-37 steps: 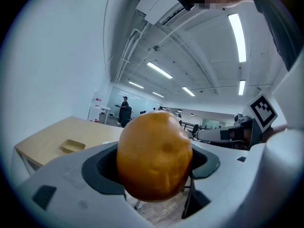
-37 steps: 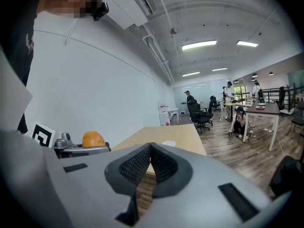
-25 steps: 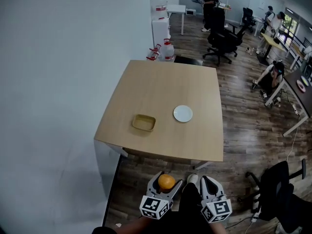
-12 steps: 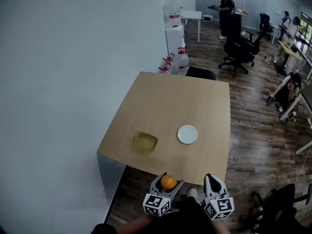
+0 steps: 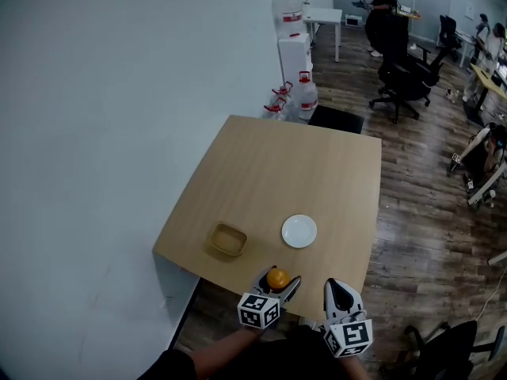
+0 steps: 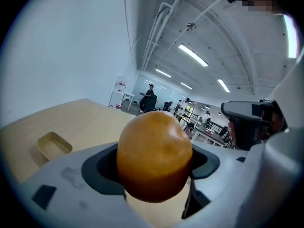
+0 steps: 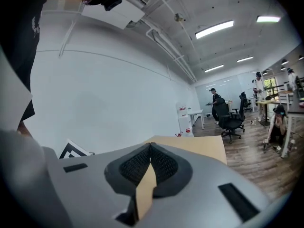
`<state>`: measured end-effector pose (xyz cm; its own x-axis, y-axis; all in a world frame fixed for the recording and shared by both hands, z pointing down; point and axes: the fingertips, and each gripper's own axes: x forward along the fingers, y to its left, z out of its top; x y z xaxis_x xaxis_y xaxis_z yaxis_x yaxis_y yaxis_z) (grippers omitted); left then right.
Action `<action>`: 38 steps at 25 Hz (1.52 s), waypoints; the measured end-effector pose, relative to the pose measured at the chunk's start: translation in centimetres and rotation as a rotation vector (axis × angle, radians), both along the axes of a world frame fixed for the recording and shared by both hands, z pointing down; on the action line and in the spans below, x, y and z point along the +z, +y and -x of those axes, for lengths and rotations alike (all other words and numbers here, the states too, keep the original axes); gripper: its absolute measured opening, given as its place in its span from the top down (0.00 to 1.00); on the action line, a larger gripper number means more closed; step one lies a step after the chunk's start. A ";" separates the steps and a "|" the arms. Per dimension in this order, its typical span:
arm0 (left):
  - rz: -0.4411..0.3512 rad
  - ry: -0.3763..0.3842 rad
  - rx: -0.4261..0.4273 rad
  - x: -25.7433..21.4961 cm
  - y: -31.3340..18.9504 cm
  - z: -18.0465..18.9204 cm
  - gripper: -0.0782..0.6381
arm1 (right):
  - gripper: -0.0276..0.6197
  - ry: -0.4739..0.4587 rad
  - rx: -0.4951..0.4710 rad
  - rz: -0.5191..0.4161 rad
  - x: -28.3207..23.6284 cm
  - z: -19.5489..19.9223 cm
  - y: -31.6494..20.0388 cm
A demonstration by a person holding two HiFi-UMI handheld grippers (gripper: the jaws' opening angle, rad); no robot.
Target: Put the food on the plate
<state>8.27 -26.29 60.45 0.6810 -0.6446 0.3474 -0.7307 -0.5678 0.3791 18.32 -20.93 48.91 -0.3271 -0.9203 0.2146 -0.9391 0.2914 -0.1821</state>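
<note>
My left gripper (image 5: 277,282) is shut on an orange (image 5: 277,278) and hovers at the near edge of the wooden table (image 5: 261,172). In the left gripper view the orange (image 6: 154,156) fills the space between the jaws. A small round white plate (image 5: 299,231) lies on the table just beyond, slightly right of the orange. My right gripper (image 5: 336,290) sits beside the left one, its jaws pressed together with nothing between them (image 7: 150,161).
A shallow tan tray (image 5: 227,240) lies on the table left of the plate. A white wall runs along the left. Beyond the table stand water bottles (image 5: 306,95), a white cabinet (image 5: 294,54) and office chairs (image 5: 402,77); people are at the far desks.
Both grippers have come forward from above the floor to the table's near edge, the orange still held. The table, plate and tray now appear closer in the head view.
</note>
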 end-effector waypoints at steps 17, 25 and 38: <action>0.070 -0.176 -0.089 11.3 -15.5 -5.0 0.43 | 0.86 -0.035 -0.118 0.111 3.3 -4.6 -9.8; 0.156 -0.337 -0.025 19.3 -18.2 -5.0 0.43 | 0.86 -0.029 -0.124 0.160 6.6 -6.2 -11.5; 0.278 -0.574 0.216 25.6 -18.7 -7.0 0.43 | 0.86 -0.017 -0.080 0.236 9.5 -8.8 -10.0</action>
